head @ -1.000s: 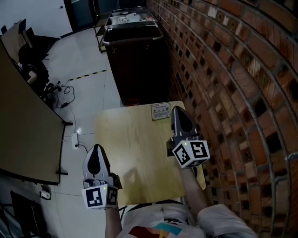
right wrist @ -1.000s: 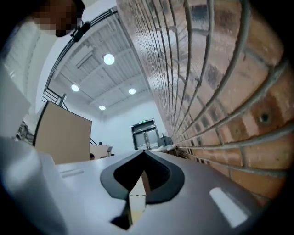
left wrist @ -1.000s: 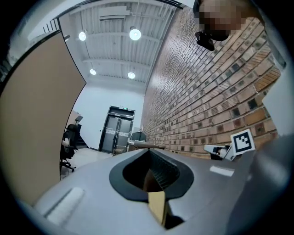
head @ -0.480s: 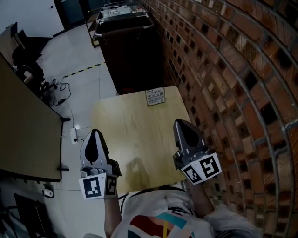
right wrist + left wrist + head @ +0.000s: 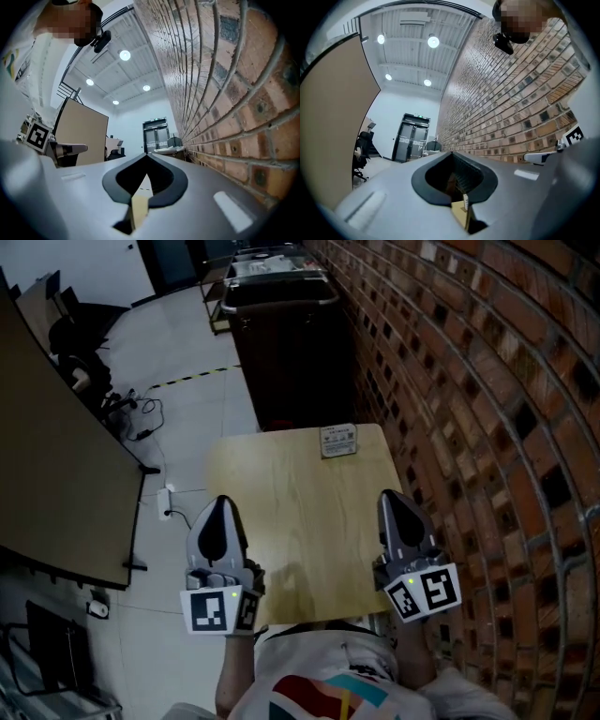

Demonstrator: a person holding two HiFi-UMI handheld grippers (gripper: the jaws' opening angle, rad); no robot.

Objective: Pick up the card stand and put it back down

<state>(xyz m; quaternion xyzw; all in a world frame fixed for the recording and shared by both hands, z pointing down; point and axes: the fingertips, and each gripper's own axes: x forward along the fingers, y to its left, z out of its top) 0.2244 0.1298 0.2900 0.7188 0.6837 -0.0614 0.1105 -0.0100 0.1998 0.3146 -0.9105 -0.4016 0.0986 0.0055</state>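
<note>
Head view: the left gripper (image 5: 221,512) and right gripper (image 5: 395,505) are held over the near end of a wooden table (image 5: 291,512). The card stand (image 5: 338,441) sits at the table's far edge, ahead of both tools, nearer the right one and well apart from each.

Left gripper view: the jaws are pressed together at the tips and pinch nothing.

Right gripper view: the jaws meet tip to tip, empty, with a brick wall (image 5: 225,93) to their right.

Card stand (image 5: 338,441) upright at table (image 5: 298,507) far edge.
</note>
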